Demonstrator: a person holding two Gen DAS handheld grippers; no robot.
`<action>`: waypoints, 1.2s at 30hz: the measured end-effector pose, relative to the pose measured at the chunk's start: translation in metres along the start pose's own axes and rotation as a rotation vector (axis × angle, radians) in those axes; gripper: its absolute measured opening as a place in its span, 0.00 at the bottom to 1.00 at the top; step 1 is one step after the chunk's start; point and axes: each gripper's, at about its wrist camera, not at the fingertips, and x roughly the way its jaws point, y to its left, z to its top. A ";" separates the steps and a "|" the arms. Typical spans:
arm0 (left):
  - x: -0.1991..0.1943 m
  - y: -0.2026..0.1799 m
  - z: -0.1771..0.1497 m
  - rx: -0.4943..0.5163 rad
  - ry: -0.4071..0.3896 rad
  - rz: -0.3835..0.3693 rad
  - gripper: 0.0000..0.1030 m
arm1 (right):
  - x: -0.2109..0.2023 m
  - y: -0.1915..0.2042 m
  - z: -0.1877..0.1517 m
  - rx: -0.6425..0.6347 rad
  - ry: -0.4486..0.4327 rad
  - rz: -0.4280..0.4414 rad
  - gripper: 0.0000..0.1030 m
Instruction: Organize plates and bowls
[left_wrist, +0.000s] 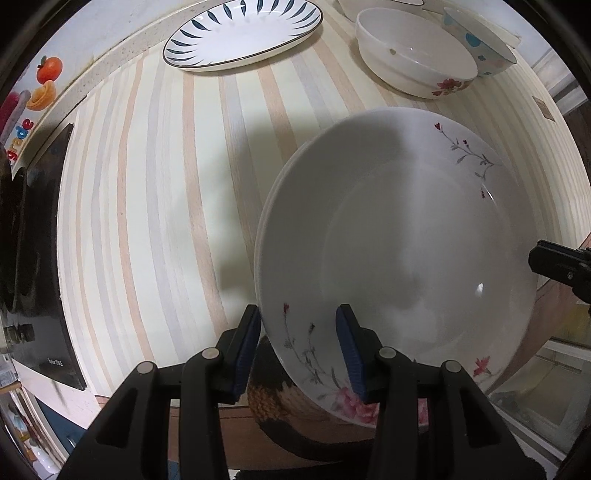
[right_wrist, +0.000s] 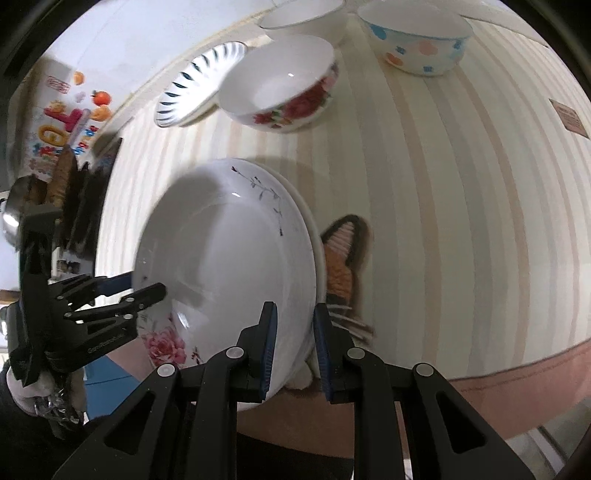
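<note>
Both tongs pinch the flowered plate (left_wrist: 399, 266): left tongs (left_wrist: 301, 350) at its lower-left rim, right tongs (right_wrist: 293, 354) at lower right.

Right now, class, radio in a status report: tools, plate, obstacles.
Left tool straddling near rim of white floral plate. Right tool astride opposite rim, grip unclear. Plate tilted over striped table. Rose-patterned white bowl beyond, apart.

Glossy white ceramic plate (left_wrist: 406, 240), matt striped wood-look tabletop (left_wrist: 155, 192), glossy ceramic bowl (right_wrist: 280, 85)
</note>
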 end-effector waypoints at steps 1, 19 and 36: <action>-0.002 0.000 0.000 0.000 0.001 -0.002 0.38 | -0.001 -0.002 0.001 0.002 -0.002 0.005 0.21; -0.103 0.128 0.123 -0.225 -0.209 -0.059 0.39 | -0.062 0.063 0.157 0.012 -0.129 0.107 0.28; 0.029 0.185 0.269 -0.167 0.048 -0.102 0.39 | 0.092 0.066 0.298 0.096 0.093 -0.078 0.28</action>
